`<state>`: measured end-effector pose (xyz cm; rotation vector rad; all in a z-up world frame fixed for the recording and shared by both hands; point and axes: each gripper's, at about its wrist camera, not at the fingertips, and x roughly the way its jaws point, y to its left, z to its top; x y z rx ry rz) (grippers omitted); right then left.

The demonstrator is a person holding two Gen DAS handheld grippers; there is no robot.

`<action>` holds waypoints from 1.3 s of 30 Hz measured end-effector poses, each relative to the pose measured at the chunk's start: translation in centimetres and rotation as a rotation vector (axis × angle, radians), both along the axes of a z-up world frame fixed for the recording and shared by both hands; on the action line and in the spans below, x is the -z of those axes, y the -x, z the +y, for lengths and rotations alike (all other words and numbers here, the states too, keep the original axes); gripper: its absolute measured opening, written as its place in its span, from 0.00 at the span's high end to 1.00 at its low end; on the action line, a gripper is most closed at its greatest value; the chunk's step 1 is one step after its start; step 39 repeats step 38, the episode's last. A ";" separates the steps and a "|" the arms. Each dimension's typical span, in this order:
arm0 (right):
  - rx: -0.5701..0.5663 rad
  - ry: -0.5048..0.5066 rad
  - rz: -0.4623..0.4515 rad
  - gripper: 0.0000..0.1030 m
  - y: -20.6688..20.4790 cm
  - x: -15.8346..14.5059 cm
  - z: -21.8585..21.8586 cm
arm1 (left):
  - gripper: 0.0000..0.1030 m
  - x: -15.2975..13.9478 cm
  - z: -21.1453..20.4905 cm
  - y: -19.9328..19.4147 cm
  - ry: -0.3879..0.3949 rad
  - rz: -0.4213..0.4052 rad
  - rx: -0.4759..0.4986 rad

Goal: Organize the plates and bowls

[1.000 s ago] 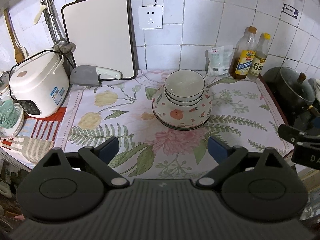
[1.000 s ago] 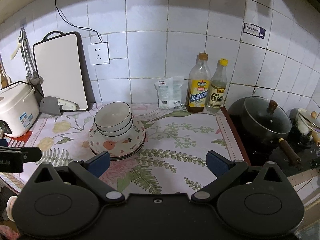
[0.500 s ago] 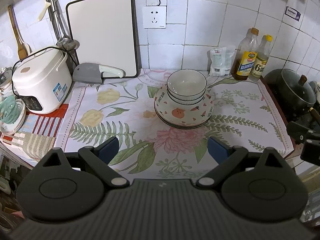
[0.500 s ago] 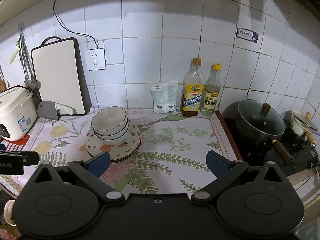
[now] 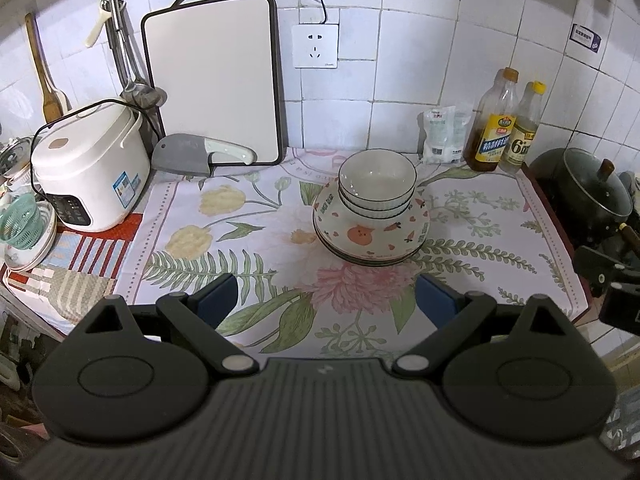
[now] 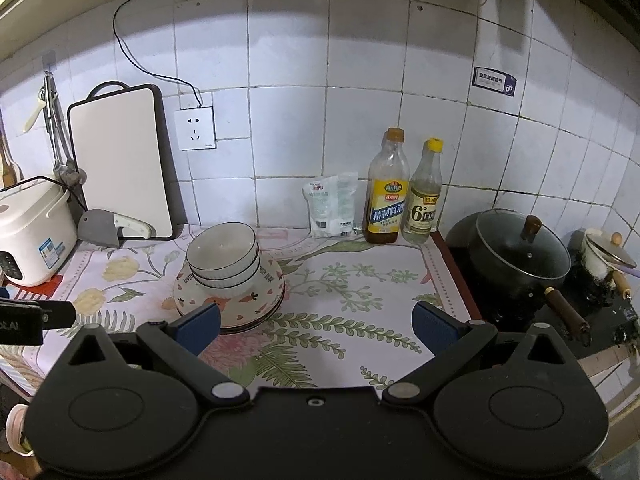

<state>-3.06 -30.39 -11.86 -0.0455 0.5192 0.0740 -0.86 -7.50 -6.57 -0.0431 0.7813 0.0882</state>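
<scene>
Both tools (image 5: 326, 300) (image 6: 316, 322) farther back, spread.

This is a home kitchen, small and well used. White wall tiles (image 6: 360, 132) run behind a counter covered with a floral cloth (image 5: 256, 248). A white rice cooker (image 5: 86, 168) stands at the left, beside a cutting board (image 5: 212, 80) leaning on the wall with a cleaver (image 5: 188, 156) at its foot. Ladles (image 5: 128, 60) hang from a hook. Two condiment bottles (image 6: 386, 192) and a salt bag (image 6: 330, 204) sit by the wall, and a lidded black pot (image 6: 520, 256) rests on the stove at the right, with stacked bowls and plates (image 5: 372, 216) mid-counter
</scene>
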 end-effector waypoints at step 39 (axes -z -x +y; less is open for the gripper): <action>0.008 -0.001 0.023 0.00 0.4 0.1 0.6 | 0.06 0.3 0.1 0.7 -0.027 -0.003 0.000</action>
